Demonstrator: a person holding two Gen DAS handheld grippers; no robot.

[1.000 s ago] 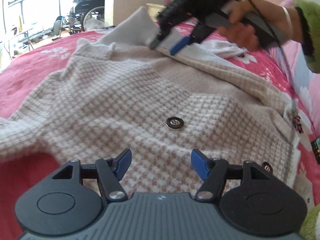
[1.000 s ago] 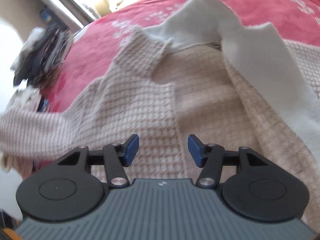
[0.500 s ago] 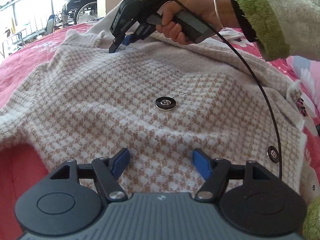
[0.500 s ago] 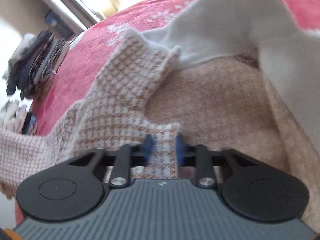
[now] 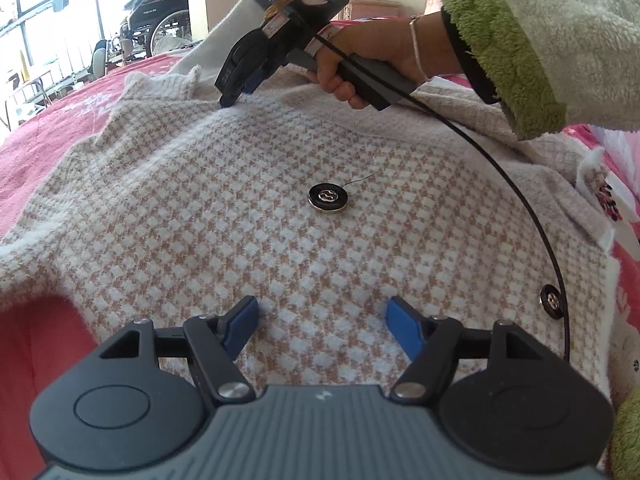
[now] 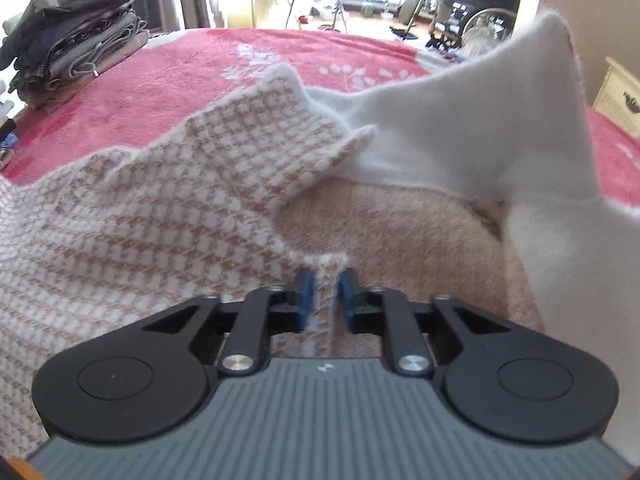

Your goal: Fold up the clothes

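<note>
The left gripper (image 5: 320,322) hovers with its jaws wide apart and nothing between them; the checked cardigan (image 5: 256,216) lies spread flat on the red blanket (image 5: 52,136) just beneath and ahead of it, a black button (image 5: 329,198) straight ahead and a second button (image 5: 553,302) off to its right near the front edge. Further on and up, the right gripper (image 6: 324,294) sits at the cardigan's neckline, nearer the collar than the left one is. Its jaws stand narrow and are opening, the front edge (image 6: 326,276) running lengthwise between the pads, which do not look pressed on it. The white collar (image 6: 460,148) rises ahead and to its right. Any fold likely starts from this edge, so the right gripper seems better placed.
</note>
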